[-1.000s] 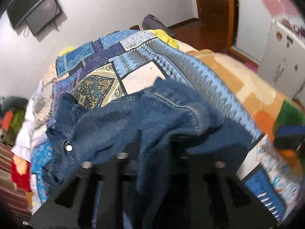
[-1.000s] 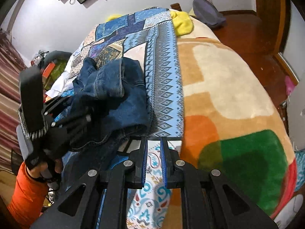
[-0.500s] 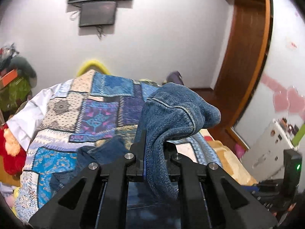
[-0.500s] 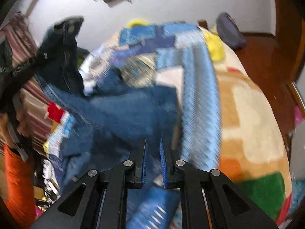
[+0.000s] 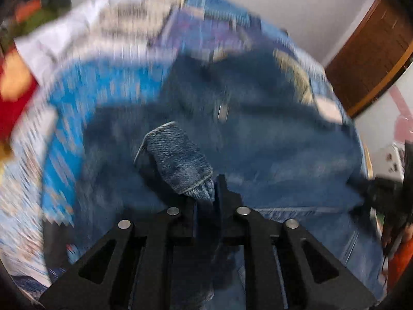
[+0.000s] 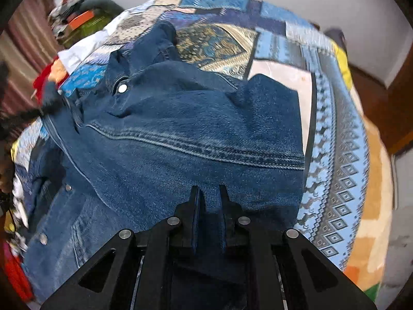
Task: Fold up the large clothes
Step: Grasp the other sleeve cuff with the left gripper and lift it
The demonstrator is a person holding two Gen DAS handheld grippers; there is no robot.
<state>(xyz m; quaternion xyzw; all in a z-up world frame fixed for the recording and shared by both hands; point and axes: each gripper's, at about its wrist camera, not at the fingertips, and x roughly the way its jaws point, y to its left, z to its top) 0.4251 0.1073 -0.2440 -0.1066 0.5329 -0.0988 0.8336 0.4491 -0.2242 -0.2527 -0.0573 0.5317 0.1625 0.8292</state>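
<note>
Your left gripper (image 5: 204,193), jaws just eased yet gripping denim, swung the jacket (image 6: 196,134) flat — right gripper (image 6: 209,193) clenched on its hem.

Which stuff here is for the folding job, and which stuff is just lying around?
For the job:
- denim jacket
- left gripper, pinching a denim fold; its jaws have just been opening
- right gripper, shut on the denim

Just lying about:
- patchwork bedspread
- orange blanket
- clutter pile beside the bed
</note>
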